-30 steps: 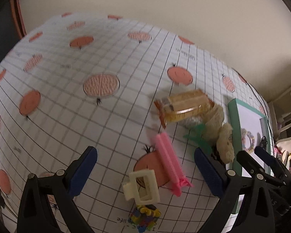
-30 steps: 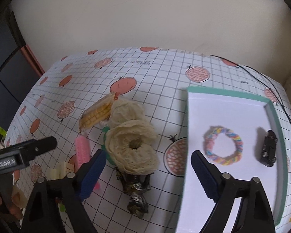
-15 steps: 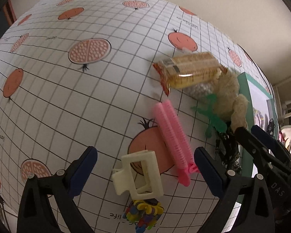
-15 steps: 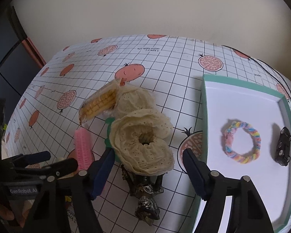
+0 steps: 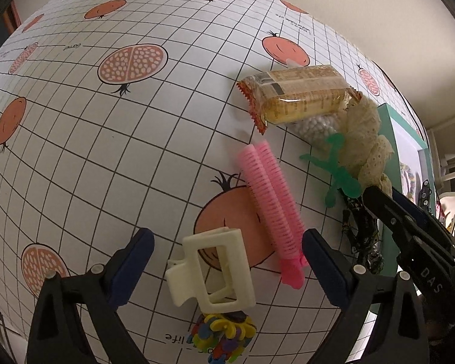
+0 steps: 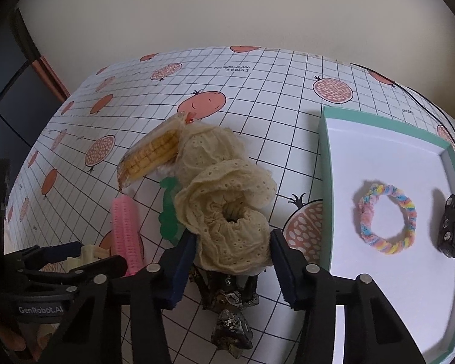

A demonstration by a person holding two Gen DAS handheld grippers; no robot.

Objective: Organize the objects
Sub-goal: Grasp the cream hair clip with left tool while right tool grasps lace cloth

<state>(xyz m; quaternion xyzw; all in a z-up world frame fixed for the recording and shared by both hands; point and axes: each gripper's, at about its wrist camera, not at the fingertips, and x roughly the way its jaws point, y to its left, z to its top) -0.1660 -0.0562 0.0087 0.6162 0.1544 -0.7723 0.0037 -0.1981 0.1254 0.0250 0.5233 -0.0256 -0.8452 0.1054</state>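
My left gripper (image 5: 227, 261) is open, its blue pads on either side of a cream claw clip (image 5: 212, 273). A pink hair roller (image 5: 273, 209) lies just right of the clip, by the right pad. My right gripper (image 6: 232, 261) is open around the near edge of a cream lace scrunchie (image 6: 227, 212); a dark patterned hair clip (image 6: 230, 309) lies under it. A second cream scrunchie (image 6: 206, 148) lies behind. The teal-rimmed white tray (image 6: 324, 182) at the right holds a rainbow scrunchie (image 6: 386, 218) and a black clip (image 6: 450, 227).
A wrapped yellow snack (image 5: 300, 97) and a green plastic figure (image 5: 336, 170) lie among the hair items on the pomegranate-print cloth (image 5: 106, 136). A multicoloured flower piece (image 5: 224, 333) sits at the cloth's near edge. A black cable (image 6: 409, 91) runs behind the tray.
Both grippers have moved down and forward: the left now straddles the claw clip, the right has shifted left from the tray's edge onto the lace scrunchie.
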